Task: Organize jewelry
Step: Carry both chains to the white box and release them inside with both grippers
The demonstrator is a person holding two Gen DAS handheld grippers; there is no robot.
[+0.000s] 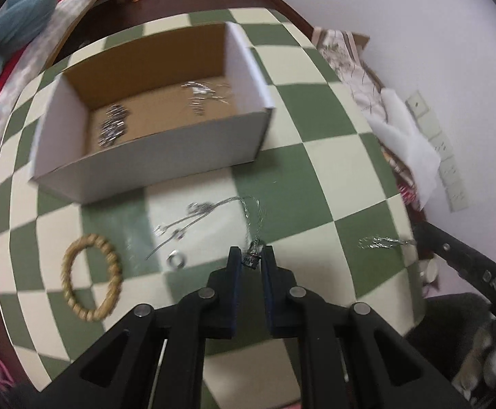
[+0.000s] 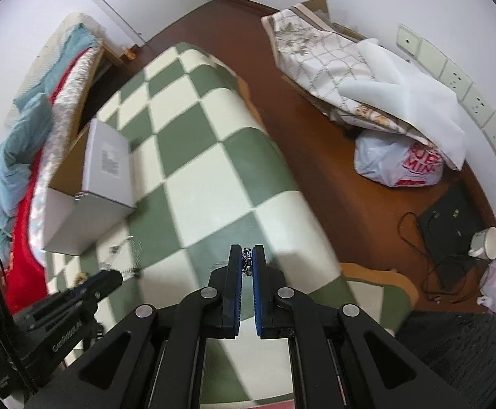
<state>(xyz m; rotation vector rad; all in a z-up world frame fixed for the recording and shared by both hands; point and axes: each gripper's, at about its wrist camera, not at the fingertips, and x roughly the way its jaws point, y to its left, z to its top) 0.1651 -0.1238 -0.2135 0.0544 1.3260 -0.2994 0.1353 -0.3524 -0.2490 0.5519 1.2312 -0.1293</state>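
Left hand-held gripper (image 1: pixel 250 255) is pinching a light, limp, tangle-prone chain (image 1: pixel 253 218) by its pendant end; right hand-held gripper (image 2: pixel 247 260) is clenching a small dark trinket (image 2: pixel 247 261).

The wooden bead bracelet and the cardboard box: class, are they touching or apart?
Apart. The left wrist view shows checkered tablecloth between the wooden bead bracelet and the cardboard box.

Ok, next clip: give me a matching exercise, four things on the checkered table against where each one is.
Things:
1. wooden bead bracelet
2. silver chain
3. dark metal pieces
4. silver ring

Places:
A. inside the cardboard box
B. pinched in the left gripper
C. flat on the cloth, far left
D. on the cloth just left of the left fingers

Pairs: 1-C, 2-B, 3-A, 4-D
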